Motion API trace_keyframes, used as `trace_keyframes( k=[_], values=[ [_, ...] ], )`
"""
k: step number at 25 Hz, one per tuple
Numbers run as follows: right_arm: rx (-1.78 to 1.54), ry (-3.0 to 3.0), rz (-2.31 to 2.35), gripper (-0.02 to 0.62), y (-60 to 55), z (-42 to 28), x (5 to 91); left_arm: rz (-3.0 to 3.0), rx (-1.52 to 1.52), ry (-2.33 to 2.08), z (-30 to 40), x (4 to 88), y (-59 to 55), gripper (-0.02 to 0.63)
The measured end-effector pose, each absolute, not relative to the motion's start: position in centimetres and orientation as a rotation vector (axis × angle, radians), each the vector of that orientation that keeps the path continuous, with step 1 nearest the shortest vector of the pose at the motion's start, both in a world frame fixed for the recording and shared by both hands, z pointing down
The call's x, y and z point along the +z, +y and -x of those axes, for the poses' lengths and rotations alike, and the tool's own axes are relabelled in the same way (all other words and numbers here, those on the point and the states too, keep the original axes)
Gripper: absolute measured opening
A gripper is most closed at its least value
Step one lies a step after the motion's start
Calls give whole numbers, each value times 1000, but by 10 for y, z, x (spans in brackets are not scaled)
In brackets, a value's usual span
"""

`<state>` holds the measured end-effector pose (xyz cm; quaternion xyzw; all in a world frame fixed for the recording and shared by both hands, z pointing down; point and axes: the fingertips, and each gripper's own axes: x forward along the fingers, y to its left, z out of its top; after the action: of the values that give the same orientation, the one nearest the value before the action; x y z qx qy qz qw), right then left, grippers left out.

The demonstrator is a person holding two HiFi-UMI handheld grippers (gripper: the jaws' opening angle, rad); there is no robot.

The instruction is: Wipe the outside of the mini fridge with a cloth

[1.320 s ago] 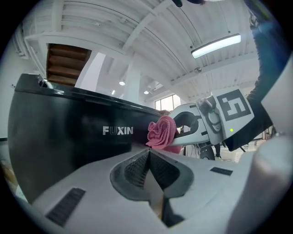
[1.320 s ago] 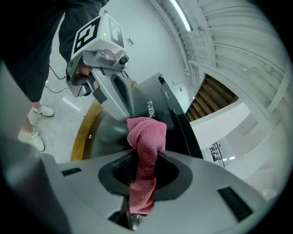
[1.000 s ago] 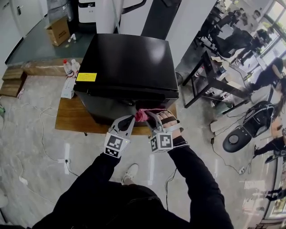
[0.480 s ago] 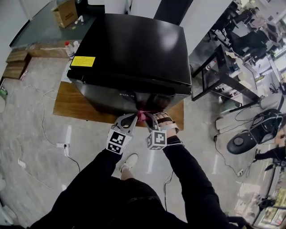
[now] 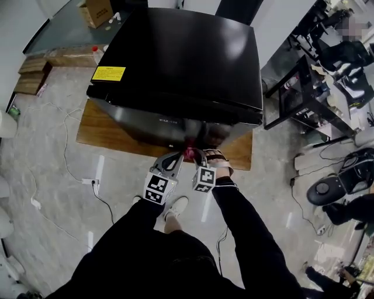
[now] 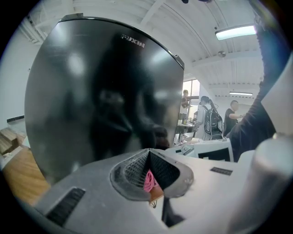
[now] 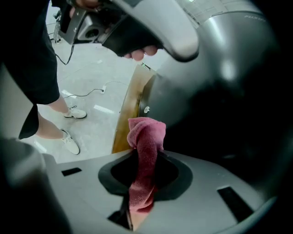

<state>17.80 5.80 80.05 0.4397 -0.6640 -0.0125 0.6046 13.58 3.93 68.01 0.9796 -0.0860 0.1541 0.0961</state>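
Note:
A black mini fridge stands on a low wooden platform. Both grippers are down at its front face, side by side, with a pink cloth bunched between them. My left gripper is shut on a small fold of the cloth, facing the glossy fridge door. Beside it, my right gripper is shut on the larger part of the cloth, which sticks up out of its jaws next to the fridge's dark side and the platform edge.
A yellow label is stuck on the fridge top. A cable and plug lie on the floor at left. A black table and office chairs stand to the right. A cardboard box and bottles sit behind.
Both grippers, still together on the cloth, have gone lower on the fridge's front face. The head view has moved closer over the fridge.

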Motion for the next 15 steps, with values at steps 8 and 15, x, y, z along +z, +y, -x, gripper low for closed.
trace_keyframes(
  k=[8, 15],
  values=[
    [80, -1542, -1040, 87, 61, -172, 806, -2911, 447, -280, -119, 662, 31, 6],
    [-48, -1614, -1209, 87, 53, -121, 693, -2924, 371, -293, -80, 606, 14, 5]
  ],
)
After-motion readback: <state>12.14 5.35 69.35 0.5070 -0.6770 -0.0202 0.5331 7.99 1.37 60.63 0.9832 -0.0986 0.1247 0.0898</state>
